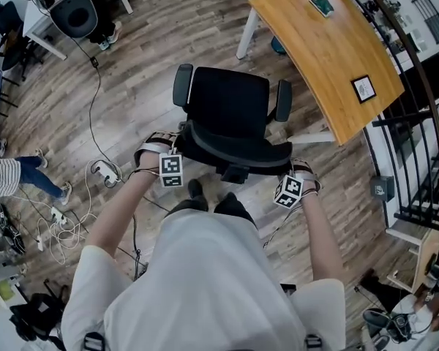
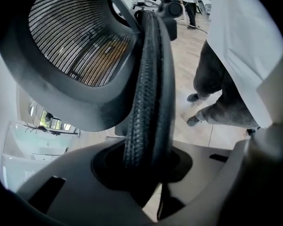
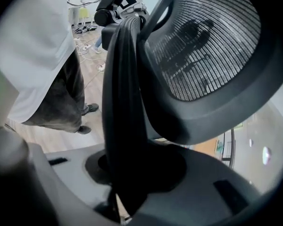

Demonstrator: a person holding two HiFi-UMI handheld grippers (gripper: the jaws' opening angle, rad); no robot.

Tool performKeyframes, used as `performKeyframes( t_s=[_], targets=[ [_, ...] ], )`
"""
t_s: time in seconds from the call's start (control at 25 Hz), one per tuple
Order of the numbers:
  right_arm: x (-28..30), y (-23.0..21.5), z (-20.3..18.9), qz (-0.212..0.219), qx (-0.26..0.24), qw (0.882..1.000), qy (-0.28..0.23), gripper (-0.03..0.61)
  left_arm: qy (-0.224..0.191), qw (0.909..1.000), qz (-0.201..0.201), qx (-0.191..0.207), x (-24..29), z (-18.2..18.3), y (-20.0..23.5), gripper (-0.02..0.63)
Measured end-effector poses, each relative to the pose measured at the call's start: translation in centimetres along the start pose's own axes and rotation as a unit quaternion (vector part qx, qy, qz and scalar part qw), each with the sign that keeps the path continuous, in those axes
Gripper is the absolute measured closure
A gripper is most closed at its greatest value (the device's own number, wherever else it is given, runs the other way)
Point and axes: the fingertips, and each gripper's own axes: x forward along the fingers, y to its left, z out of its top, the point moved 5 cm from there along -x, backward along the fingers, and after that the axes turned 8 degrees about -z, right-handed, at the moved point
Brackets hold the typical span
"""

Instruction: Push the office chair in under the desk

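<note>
A black office chair (image 1: 230, 115) stands on the wood floor, its seat facing the wooden desk (image 1: 329, 57) at the upper right and apart from it. I stand behind its backrest. My left gripper (image 1: 180, 143) is shut on the backrest's left rim, and my right gripper (image 1: 290, 165) is shut on the right rim. In the left gripper view the ribbed backrest edge (image 2: 148, 88) runs down between the jaws of the left gripper (image 2: 146, 166), with the mesh panel (image 2: 80, 41) above. The right gripper view shows the backrest edge (image 3: 125, 102) clamped in the right gripper (image 3: 132, 173).
On the desk lie a small framed card (image 1: 363, 88) and a green object (image 1: 322, 4). Loose cables (image 1: 95, 174) trail over the floor at the left, near another person's legs (image 1: 29, 174). A black railing (image 1: 424, 123) runs along the right. A round black device (image 1: 74, 12) sits at the upper left.
</note>
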Motion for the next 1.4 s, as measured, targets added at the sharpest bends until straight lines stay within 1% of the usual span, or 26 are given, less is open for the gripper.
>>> performKeyframes(
  t_s=[0.56,1.0,1.4],
  targets=[
    [2.5,-4.2,-1.4,-0.020,0.060,0.998,0.026,0.457,-0.024,0.9986,0.005,0.047,2.9,1.3,8.3,0.509],
    [4.8,-8.0,-4.6,-0.032,0.098,0.994,0.042,0.454,-0.041,0.9957,0.009,0.082,5.7,4.6,15.5,0.505],
    [6.9,-12.5,-7.8,-0.033,0.127,0.989,0.060,0.454,-0.046,0.9925,0.002,0.113,8.3,7.9,22.7,0.505]
  ],
)
